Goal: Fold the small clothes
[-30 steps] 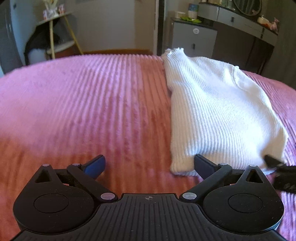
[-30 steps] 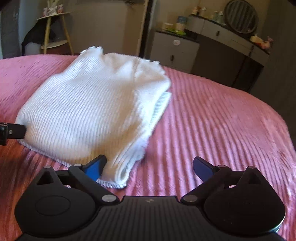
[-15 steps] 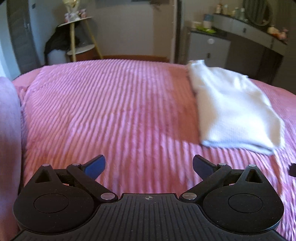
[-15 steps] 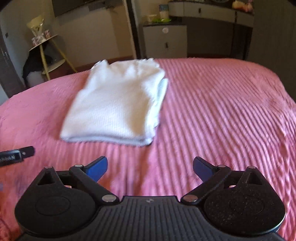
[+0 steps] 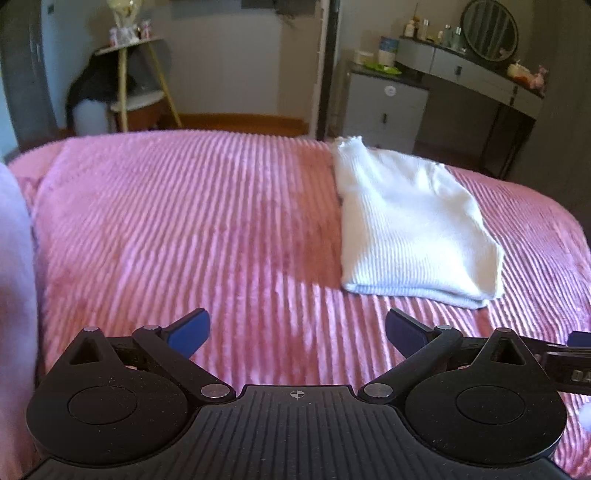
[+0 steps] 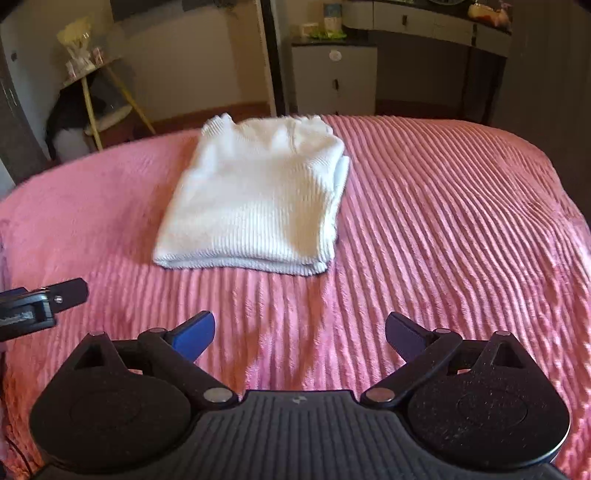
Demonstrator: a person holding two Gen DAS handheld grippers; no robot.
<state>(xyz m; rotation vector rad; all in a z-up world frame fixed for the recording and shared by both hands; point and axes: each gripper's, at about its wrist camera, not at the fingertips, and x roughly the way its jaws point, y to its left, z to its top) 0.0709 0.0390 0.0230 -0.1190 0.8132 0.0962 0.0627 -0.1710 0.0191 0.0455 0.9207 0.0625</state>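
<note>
A folded white ribbed knit garment [image 5: 406, 221] lies flat on the pink ribbed bedspread [image 5: 184, 221], at the right in the left wrist view and at centre left in the right wrist view [image 6: 258, 199]. My left gripper [image 5: 295, 328] is open and empty, well short of the garment and to its left. My right gripper [image 6: 299, 332] is open and empty, short of the garment's near folded edge. The right gripper's tip shows at the right edge of the left wrist view [image 5: 576, 339]; the left gripper's tip shows at the left of the right wrist view [image 6: 66, 291].
Beyond the bed's far edge stand a grey cabinet [image 5: 384, 107], a dresser with a round mirror [image 5: 484, 29] and a yellow-legged shelf stand [image 5: 136, 81]. A pale pillow or cloth [image 5: 14, 258] sits at the bed's left edge.
Both grippers have pulled back from the folded garment, which now lies farther away and whole in both views. Both stayed open and empty.
</note>
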